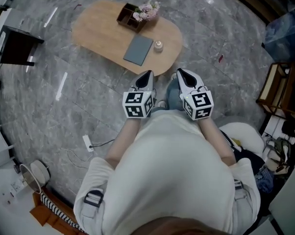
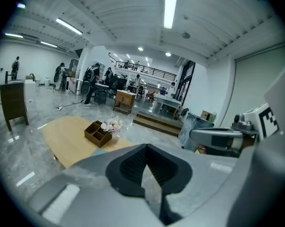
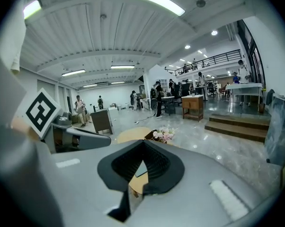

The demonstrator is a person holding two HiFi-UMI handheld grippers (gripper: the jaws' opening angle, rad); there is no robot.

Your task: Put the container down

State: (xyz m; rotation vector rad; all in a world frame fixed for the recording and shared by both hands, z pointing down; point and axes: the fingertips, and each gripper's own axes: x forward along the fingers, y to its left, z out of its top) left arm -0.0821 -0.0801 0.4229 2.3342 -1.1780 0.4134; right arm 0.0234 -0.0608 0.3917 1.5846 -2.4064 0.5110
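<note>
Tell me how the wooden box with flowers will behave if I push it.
The box looks like rigid wood, low and wide, so it should probably slide rather than tip. The flowers spill over its rim at one end, so a jolt may shake them loose. It sits near the table's far edge; pushing that way might drop it.

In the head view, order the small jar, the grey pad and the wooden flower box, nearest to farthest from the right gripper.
1. small jar, toward the right end of the table
2. grey pad, just left of it
3. wooden flower box, at its far side
</note>
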